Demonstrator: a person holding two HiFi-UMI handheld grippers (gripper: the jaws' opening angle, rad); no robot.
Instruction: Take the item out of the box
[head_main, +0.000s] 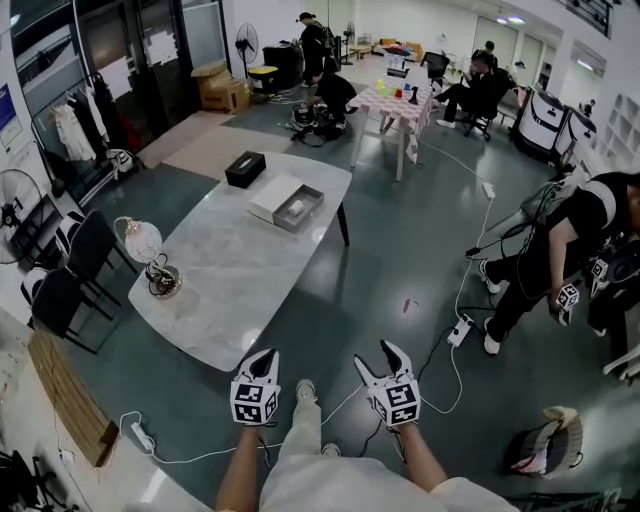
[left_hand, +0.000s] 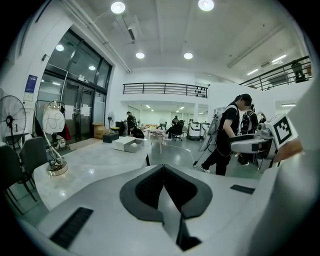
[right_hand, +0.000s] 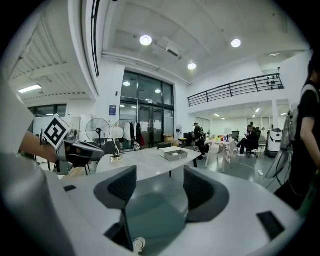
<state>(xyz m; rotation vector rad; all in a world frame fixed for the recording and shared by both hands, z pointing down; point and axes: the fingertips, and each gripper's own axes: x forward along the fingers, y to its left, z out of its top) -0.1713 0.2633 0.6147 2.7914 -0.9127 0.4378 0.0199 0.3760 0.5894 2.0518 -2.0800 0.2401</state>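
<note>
Because I am standing back from the table, I hold both tools low in front of me with nothing in them: the left gripper has its jaws pressed together, and the right gripper has its jaws apart with only floor between. The open box sits on the table's far half, well ahead of both grippers, its lid just beside it. The item inside is too far off to see well, so I think I must walk closer first.
</note>
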